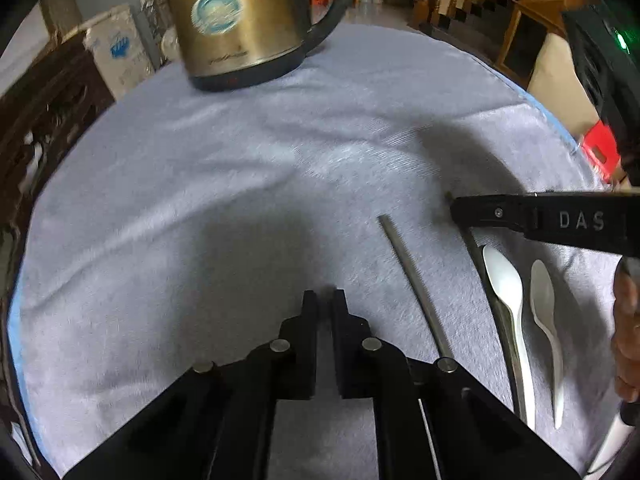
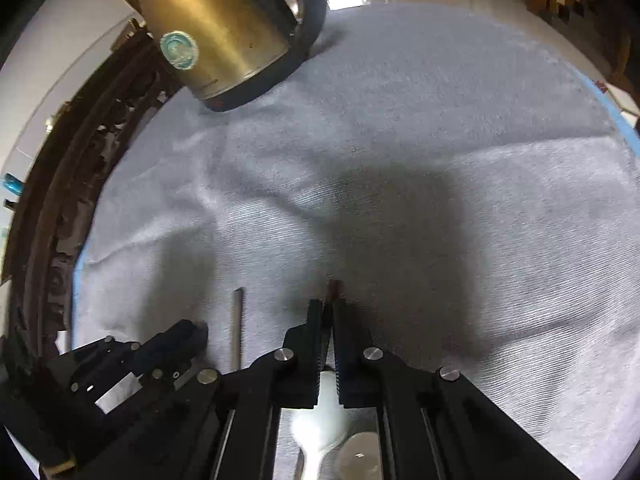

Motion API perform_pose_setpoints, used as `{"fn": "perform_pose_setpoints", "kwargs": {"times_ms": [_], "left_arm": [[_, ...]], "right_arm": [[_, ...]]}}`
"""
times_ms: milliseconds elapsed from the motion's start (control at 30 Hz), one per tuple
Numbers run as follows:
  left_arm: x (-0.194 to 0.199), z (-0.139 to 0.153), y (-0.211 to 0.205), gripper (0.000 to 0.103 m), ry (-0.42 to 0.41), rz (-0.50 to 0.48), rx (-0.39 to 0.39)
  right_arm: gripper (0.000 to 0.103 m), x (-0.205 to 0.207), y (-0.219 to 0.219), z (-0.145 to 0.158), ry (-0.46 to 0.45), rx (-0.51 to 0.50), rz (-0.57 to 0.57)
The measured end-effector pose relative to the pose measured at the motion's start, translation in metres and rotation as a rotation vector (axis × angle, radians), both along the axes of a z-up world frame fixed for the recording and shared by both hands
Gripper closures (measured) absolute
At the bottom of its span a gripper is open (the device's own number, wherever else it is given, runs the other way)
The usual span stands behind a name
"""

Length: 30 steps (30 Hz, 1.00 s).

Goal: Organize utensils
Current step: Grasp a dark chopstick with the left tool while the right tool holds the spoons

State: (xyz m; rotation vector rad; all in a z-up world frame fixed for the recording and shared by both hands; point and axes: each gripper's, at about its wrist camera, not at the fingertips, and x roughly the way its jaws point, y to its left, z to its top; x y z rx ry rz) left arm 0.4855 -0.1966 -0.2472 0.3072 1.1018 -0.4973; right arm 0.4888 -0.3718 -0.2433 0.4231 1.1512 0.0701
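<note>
A grey metal chopstick [image 1: 416, 288] [image 2: 238, 328] lies loose on the pale towel [image 1: 200, 160]. To its right lie two white spoons [image 1: 504, 280] [image 1: 544, 292] side by side, bowls pointing away. A dark chopstick [image 1: 477, 249] runs along the left spoon; its brown tip [image 2: 332, 289] sticks out past my right gripper [image 2: 328, 304] [image 1: 454, 204], which is shut on its far end. My left gripper [image 1: 325, 296] [image 2: 198, 330] hovers just left of the grey chopstick, jaws shut with nothing between them. A white spoon [image 2: 320, 420] shows under the right gripper.
A brass-coloured electric kettle [image 1: 240, 24] [image 2: 216, 32] with a black handle stands at the towel's far edge. A person's hand [image 1: 628, 320] is at the right border. Dark carved wooden furniture [image 2: 60, 240] lines the left side. The towel [image 2: 440, 120] is wrinkled in the middle.
</note>
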Motion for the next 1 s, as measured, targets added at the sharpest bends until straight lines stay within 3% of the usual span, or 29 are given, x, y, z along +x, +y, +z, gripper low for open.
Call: {"fn": "perform_pose_setpoints", "kwargs": {"times_ms": [100,167,233,267,367,467,533,633,833,1000], "left_arm": [[0.001,0.007,0.004,0.094,0.039,0.005,-0.074],[-0.002,0.012,-0.003,0.078,0.038,-0.006,-0.1],[-0.005,0.016,-0.014,0.051,0.022,-0.013,-0.122],[-0.006,0.017,-0.021,0.049,0.006,-0.017,-0.111],[-0.003,0.006,-0.038,0.049,-0.001,-0.035,-0.062],[-0.006,0.0,-0.041,0.069,-0.033,-0.046,-0.006],[-0.006,0.002,-0.039,0.09,-0.037,-0.056,-0.009],[-0.004,0.005,-0.033,0.096,-0.025,-0.065,-0.009],[-0.013,0.003,-0.006,0.098,0.02,-0.069,-0.004],[-0.008,0.002,0.003,0.094,0.039,-0.028,0.024]], "right_arm": [[0.097,-0.002,0.001,0.003,-0.022,-0.022,-0.018],[0.097,-0.004,-0.002,0.008,-0.044,-0.027,-0.03],[0.097,-0.004,-0.005,0.013,-0.046,-0.067,-0.045],[0.097,-0.005,-0.009,0.014,-0.043,-0.07,-0.053],[0.097,-0.006,-0.018,0.011,-0.03,-0.05,-0.072],[0.097,-0.008,-0.026,0.005,-0.005,-0.012,-0.093],[0.095,-0.008,-0.03,0.001,0.012,0.018,-0.1],[0.095,-0.008,-0.029,0.0,0.018,0.02,-0.098],[0.094,-0.001,-0.012,0.003,0.055,-0.069,-0.073],[0.094,0.001,0.007,0.006,0.047,-0.212,-0.02]]}}
